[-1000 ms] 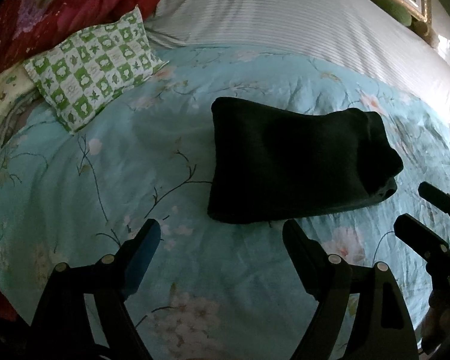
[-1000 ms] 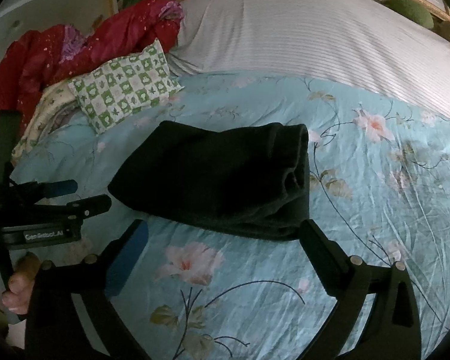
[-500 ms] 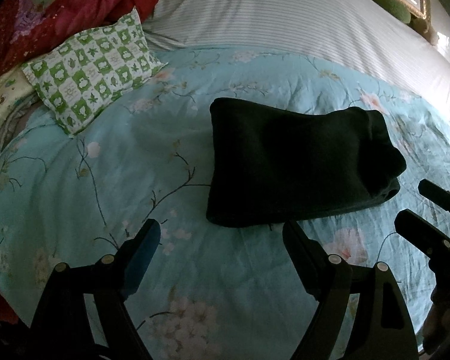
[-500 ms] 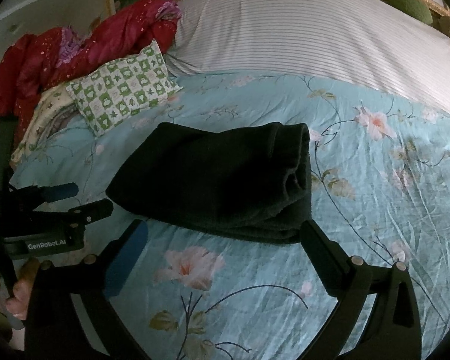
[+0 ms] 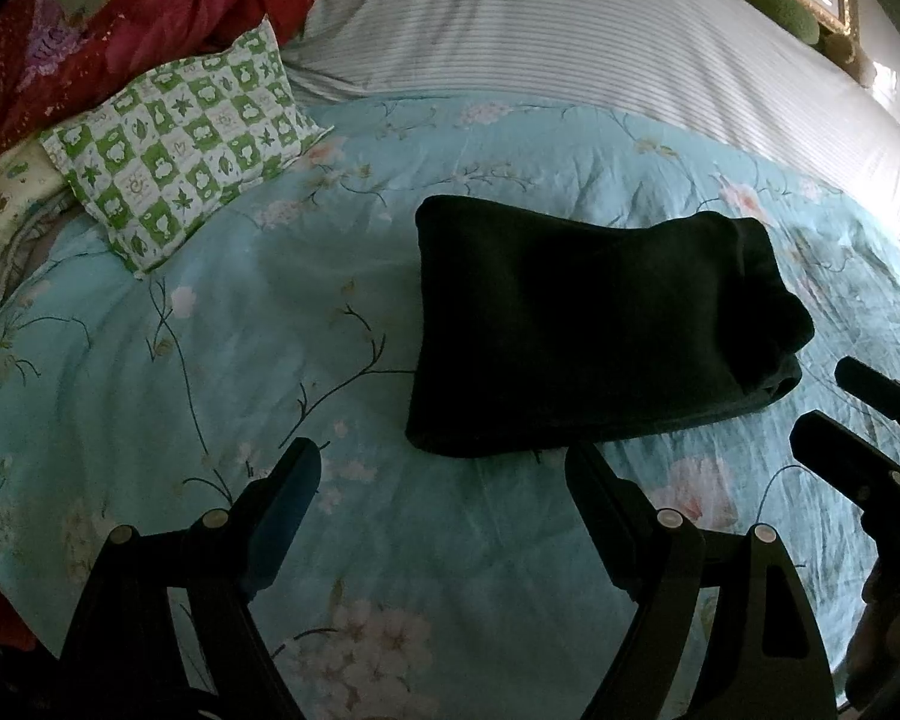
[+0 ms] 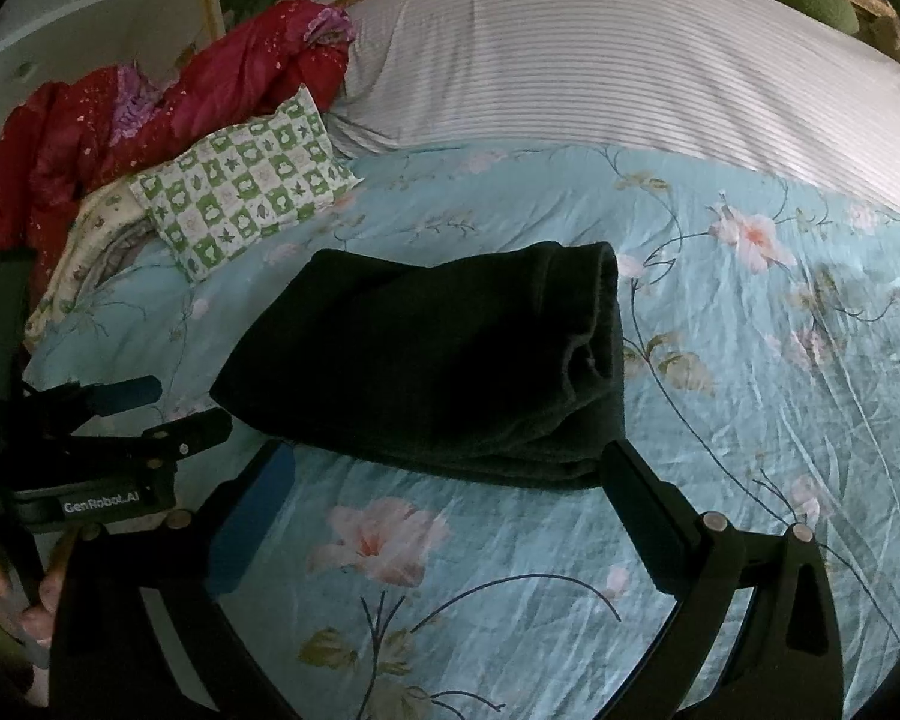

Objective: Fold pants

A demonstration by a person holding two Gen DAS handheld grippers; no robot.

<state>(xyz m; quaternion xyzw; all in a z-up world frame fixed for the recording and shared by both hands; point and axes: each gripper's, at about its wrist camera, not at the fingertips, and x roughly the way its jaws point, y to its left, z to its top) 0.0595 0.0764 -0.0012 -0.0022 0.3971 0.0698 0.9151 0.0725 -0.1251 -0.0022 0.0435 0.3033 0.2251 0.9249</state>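
Folded dark pants (image 5: 594, 324) lie on the bed (image 5: 210, 330); soft, thick, floppy, best pinched at a layered edge. Both hand-held grippers, left (image 5: 444, 480) and right (image 6: 444, 474), spread and empty

Checked pillow (image 5: 186, 144), perhaps red quilt (image 5: 120, 24)

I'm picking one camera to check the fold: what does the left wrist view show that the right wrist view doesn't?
Only the left wrist view shows the near left corner of the folded black fabric pants, plus the right tongs at its edge.

Only the right wrist view looks into the stacked layers at the bundle's right end, and shows the left tongs and a white wall panel.

Both show open tongs off the pants, the turquoise floral quilt, the green-and-white checked pillow, the red crumpled quilt and the white striped sheet.
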